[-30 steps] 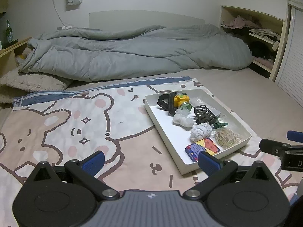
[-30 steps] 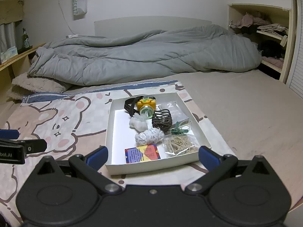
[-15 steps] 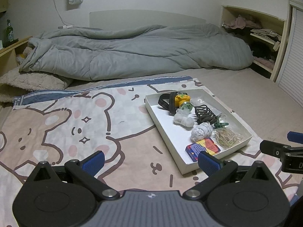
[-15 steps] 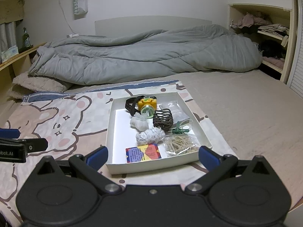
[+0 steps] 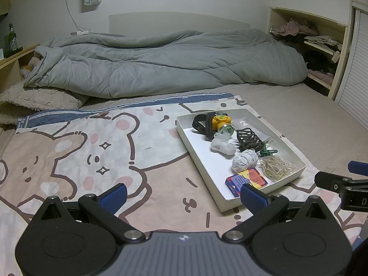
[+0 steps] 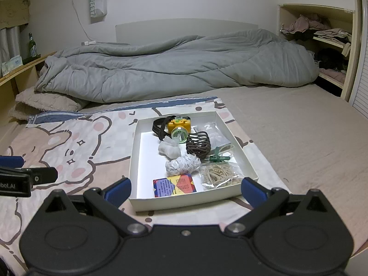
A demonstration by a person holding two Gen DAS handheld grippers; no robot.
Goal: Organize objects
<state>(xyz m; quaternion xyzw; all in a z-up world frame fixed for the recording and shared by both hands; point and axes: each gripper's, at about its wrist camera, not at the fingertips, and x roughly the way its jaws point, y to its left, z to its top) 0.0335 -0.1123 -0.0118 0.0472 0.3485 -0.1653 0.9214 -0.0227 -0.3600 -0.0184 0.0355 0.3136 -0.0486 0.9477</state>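
Two handheld grippers are held low over a bed covered by a bear-print blanket. The left gripper is spread wide and empty; the right gripper is likewise spread wide and holds nothing. A shallow white tray is seen straight ahead of the right gripper, ahead and to the right of the left one. Inside it are laid a yellow headlamp, a dark hair claw, a green clip, rubber bands and a colourful card box. A grey duvet is bunched far beyond.
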